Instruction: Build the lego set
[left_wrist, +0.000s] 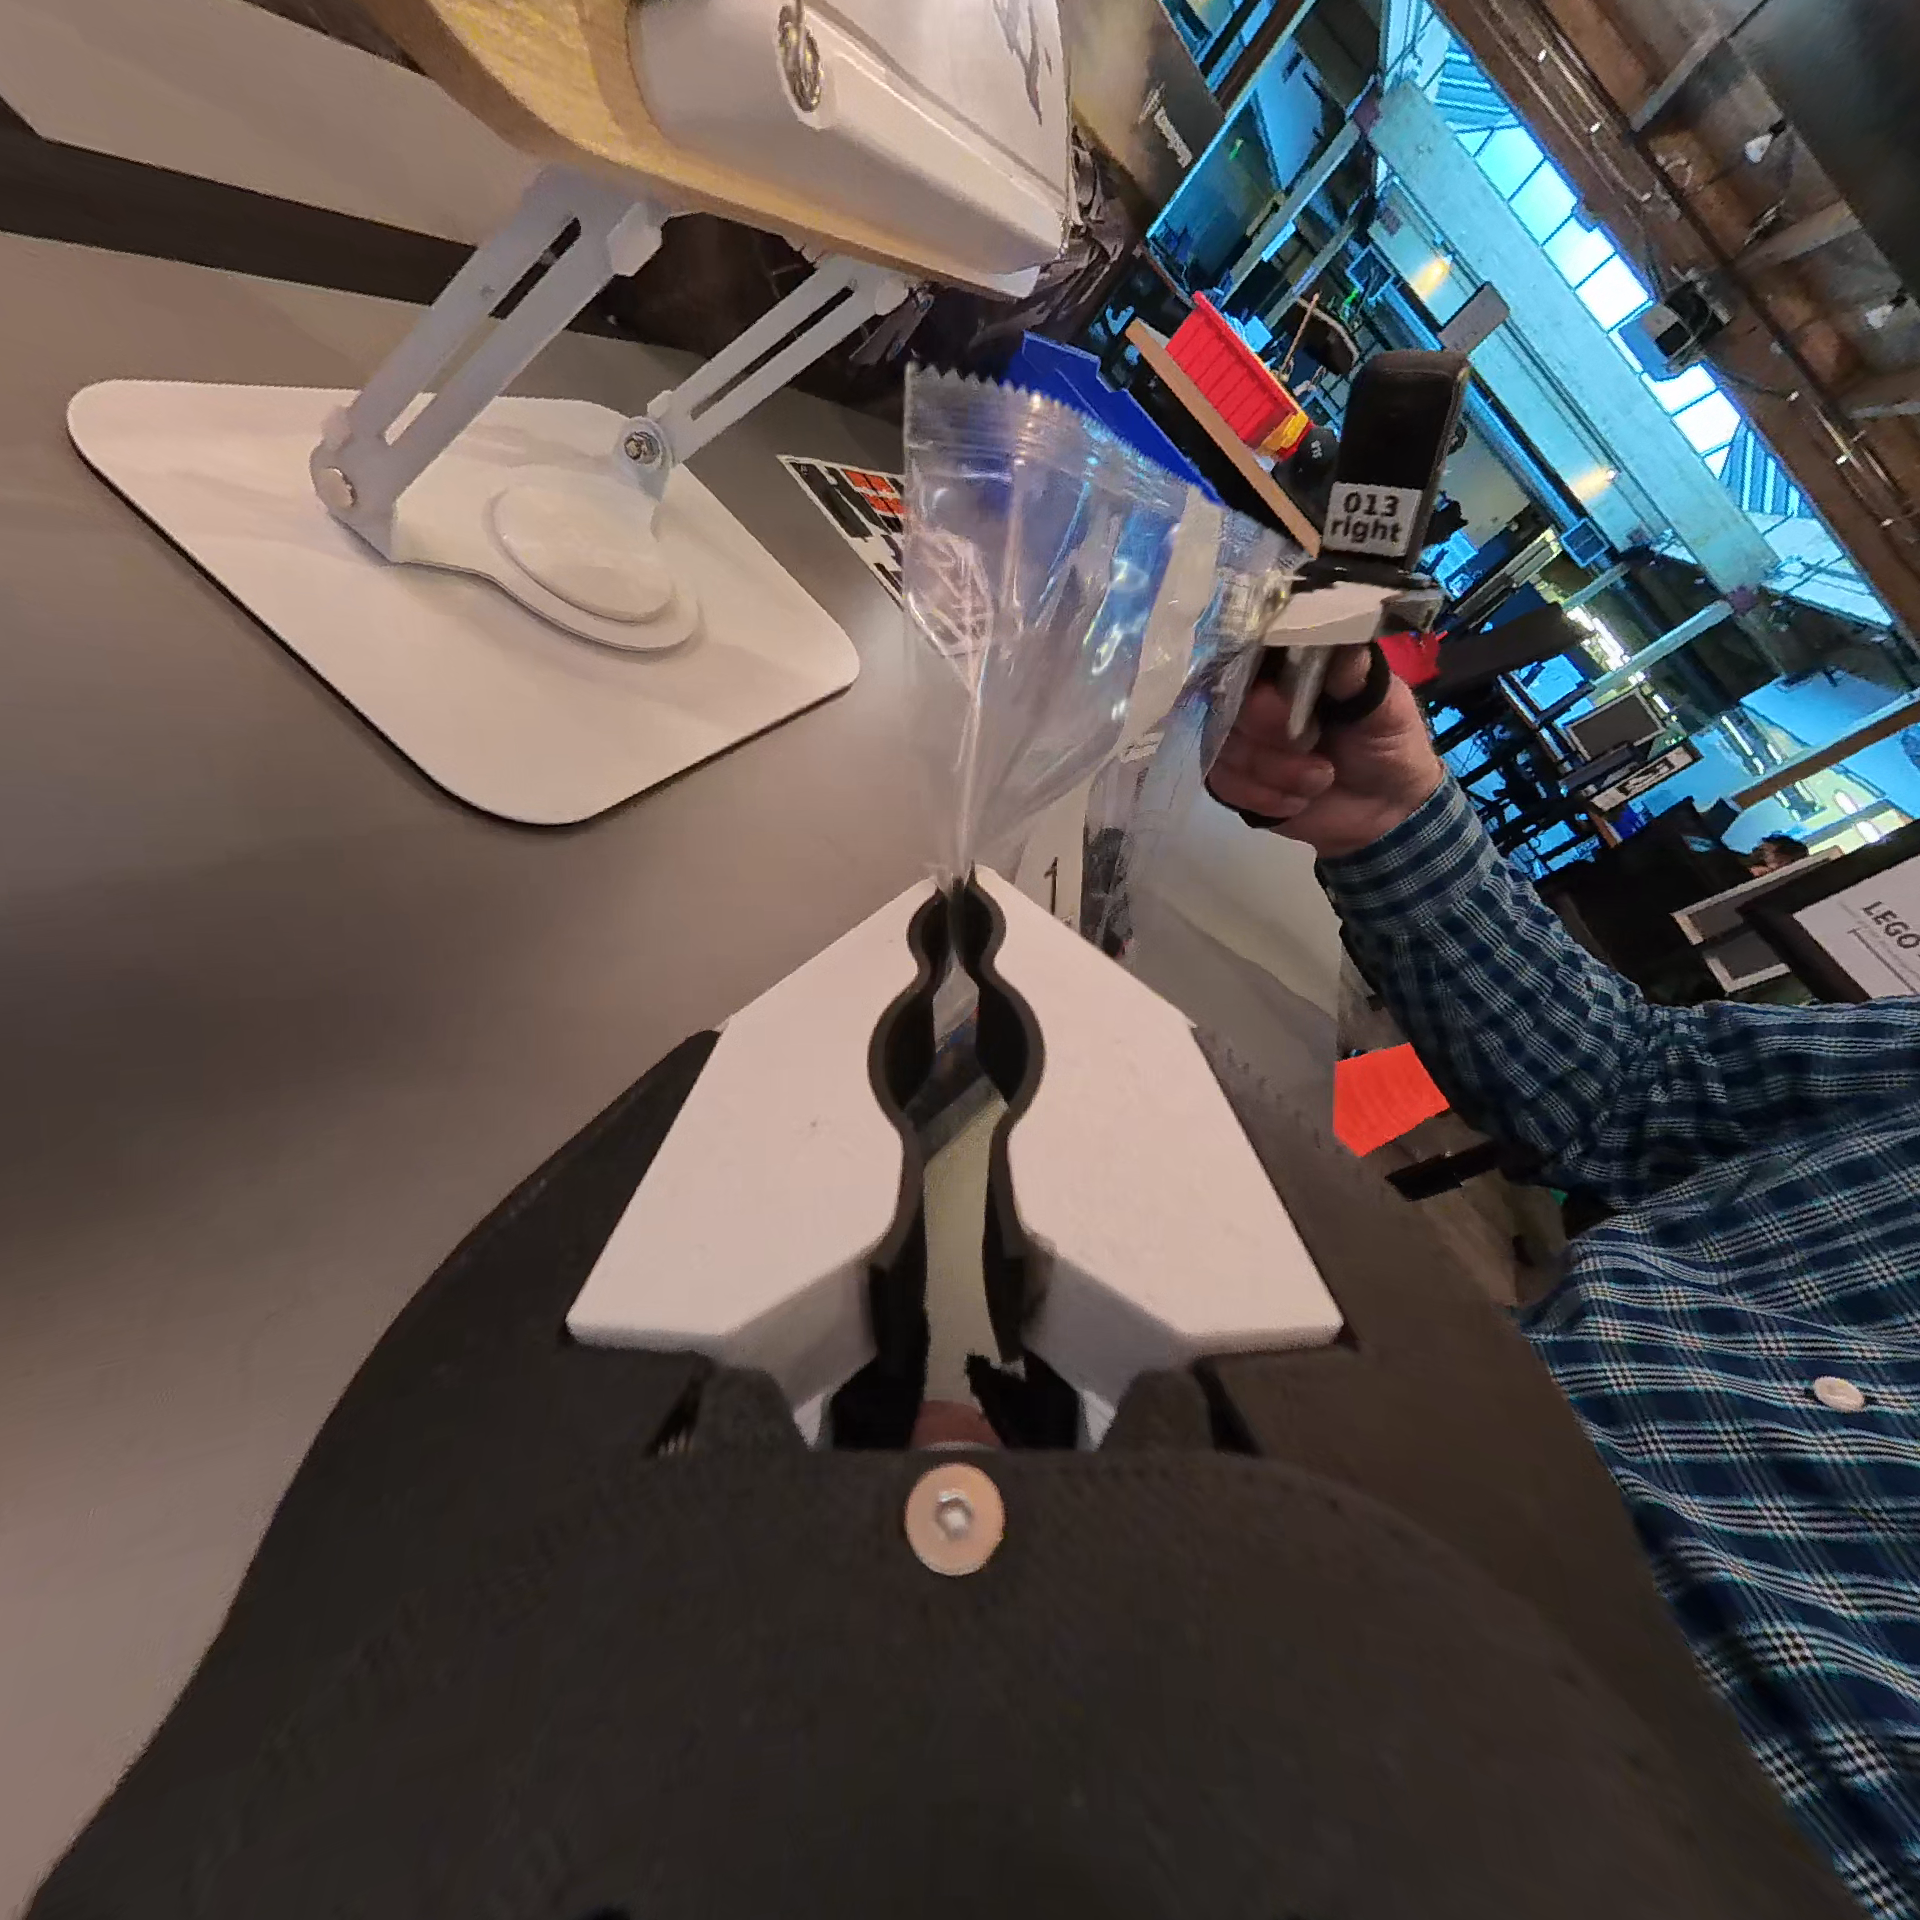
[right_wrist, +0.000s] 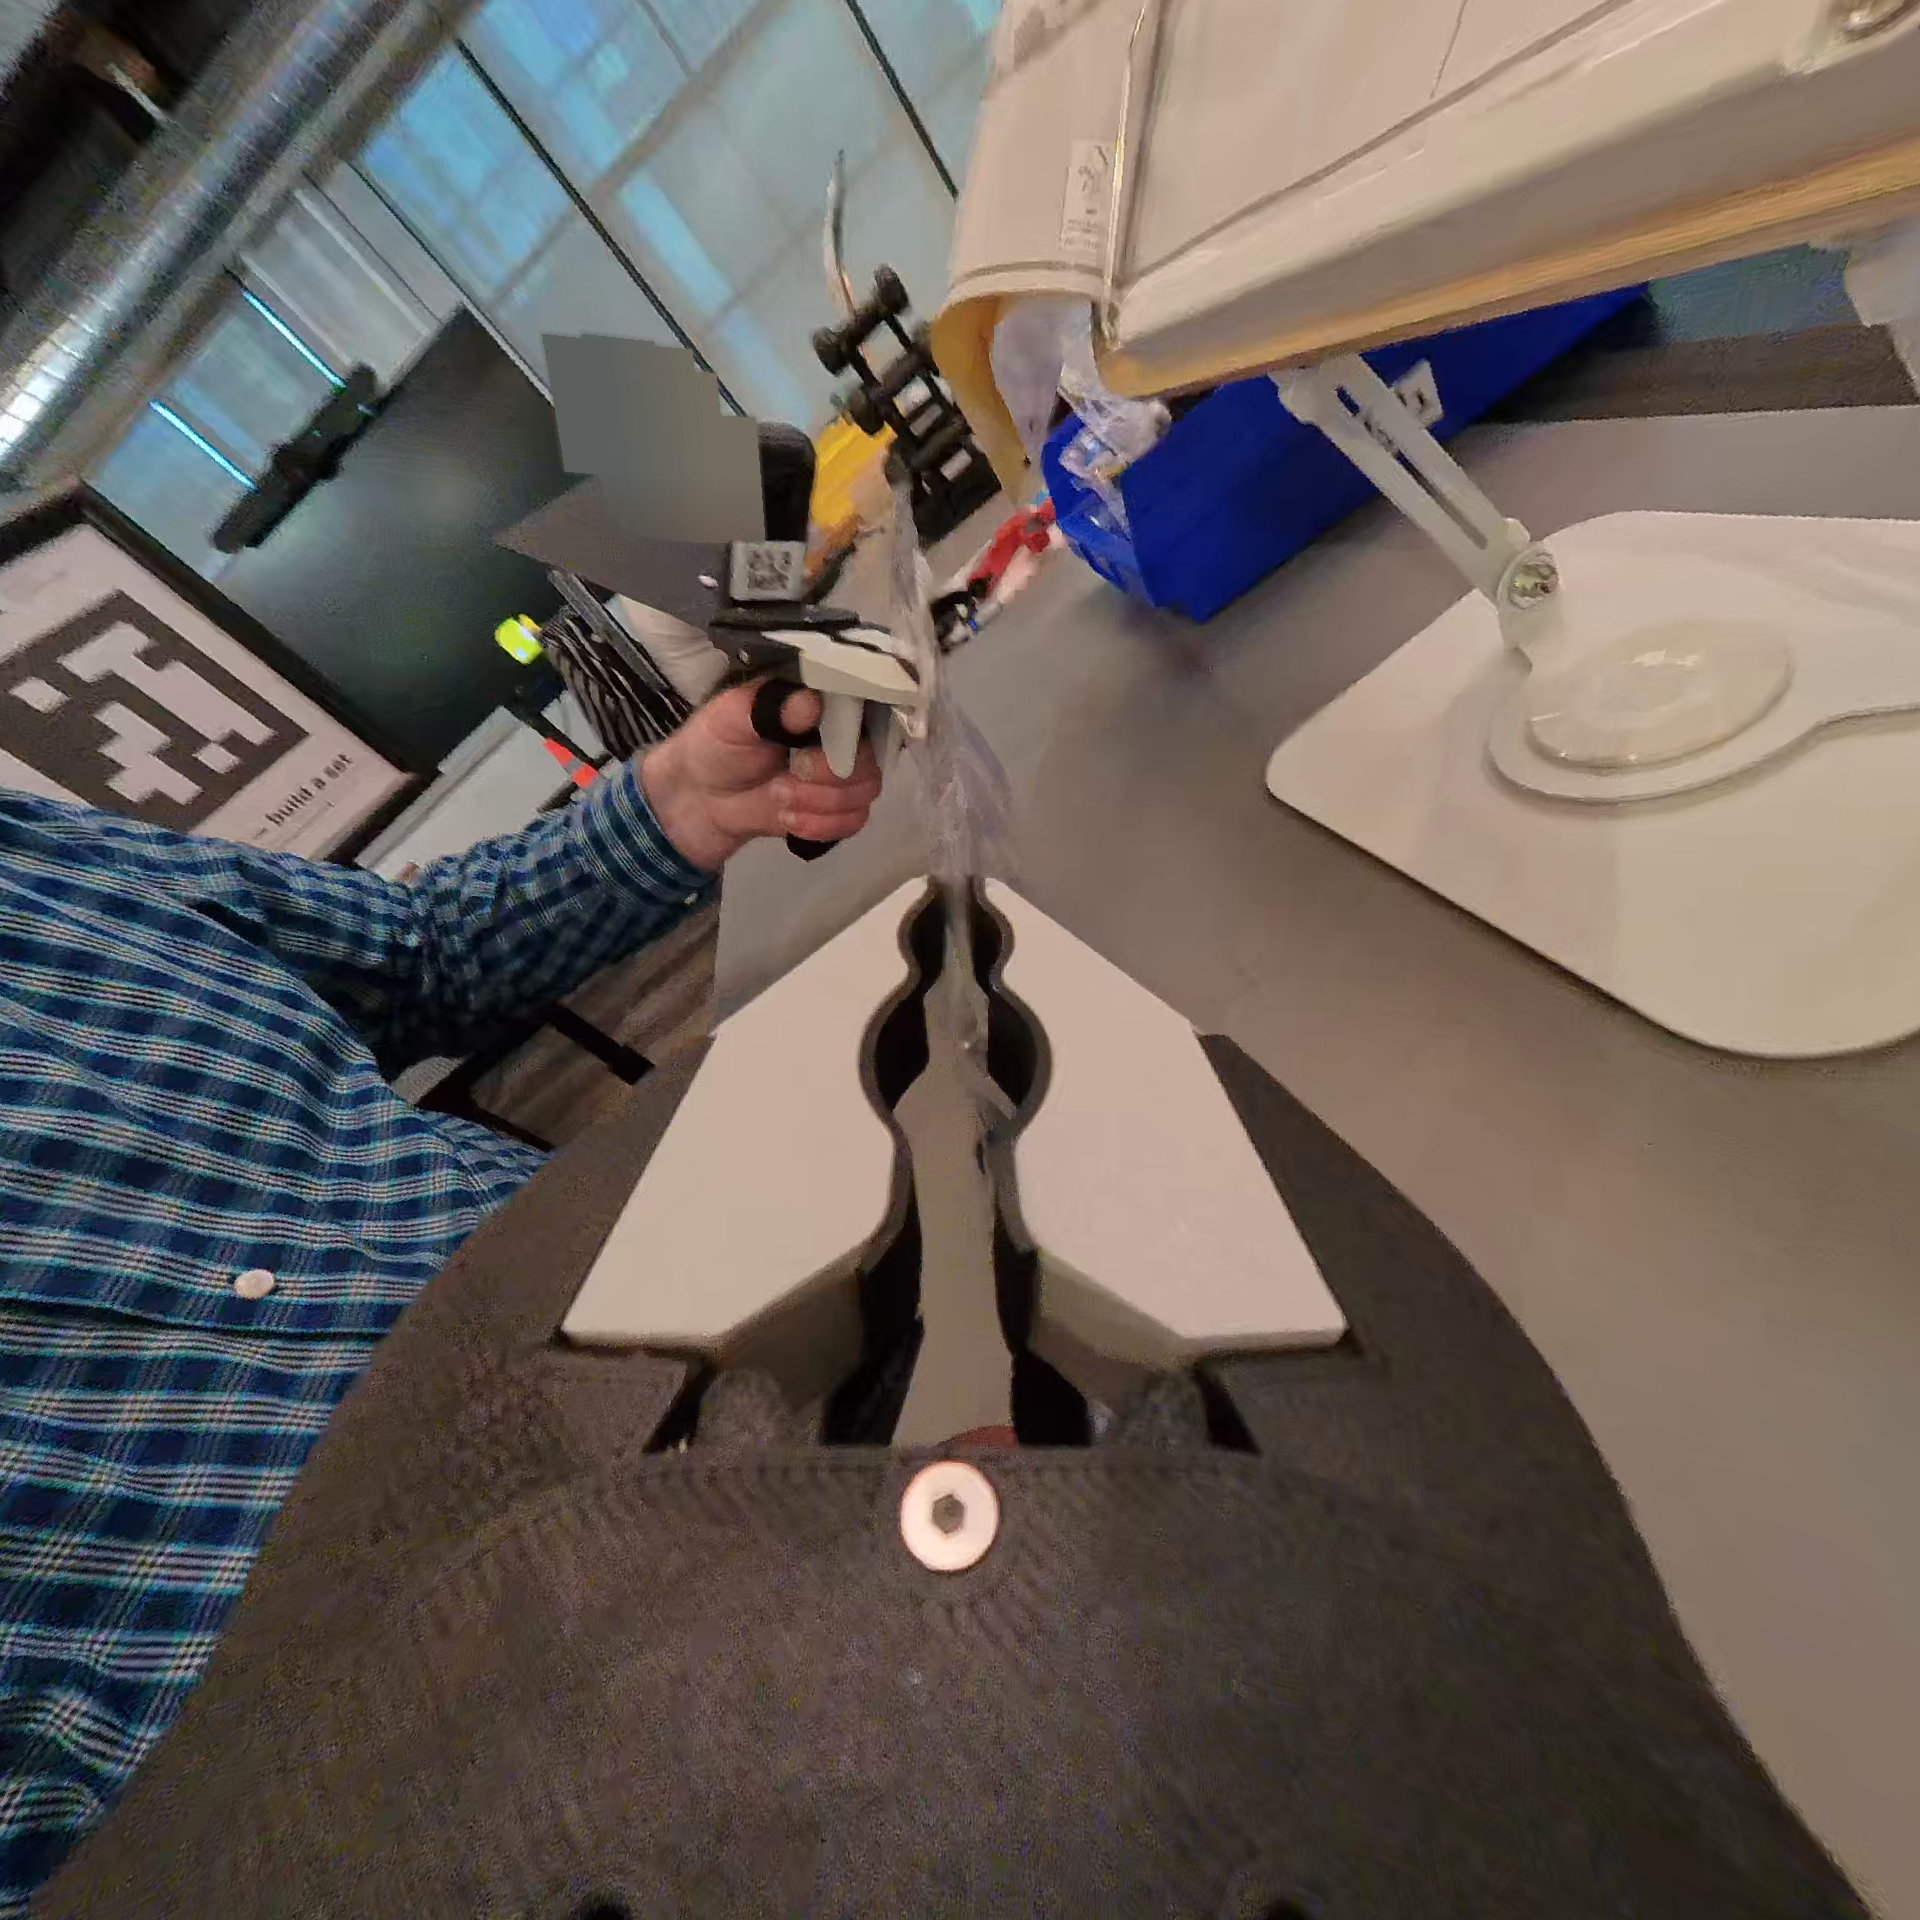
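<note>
The left gripper (left_wrist: 954, 894) is clamped on one edge of a clear plastic bag (left_wrist: 1049, 613), its white fingers (left_wrist: 810, 1143) pressed together with the film pinched at the tips. The right gripper (right_wrist: 956, 894) is clamped on the opposite edge of the same bag — in the left wrist view it sits at about 2 o'clock, held by a hand (left_wrist: 1320, 758) in a blue plaid sleeve (left_wrist: 1558, 1018). The bag hangs stretched between the two, above the grey table (left_wrist: 260, 1039). At 10 o'clock in the left wrist view stands a white tablet stand (left_wrist: 312, 582), near the bag but apart from it. Beyond the bag at 1 o'clock lie a blue bin (left_wrist: 1081, 384) and a red lego piece (left_wrist: 1226, 364) — the latter on a thin board. A printed instruction sheet (left_wrist: 842, 499) lies flat on the table behind the bag.
</note>
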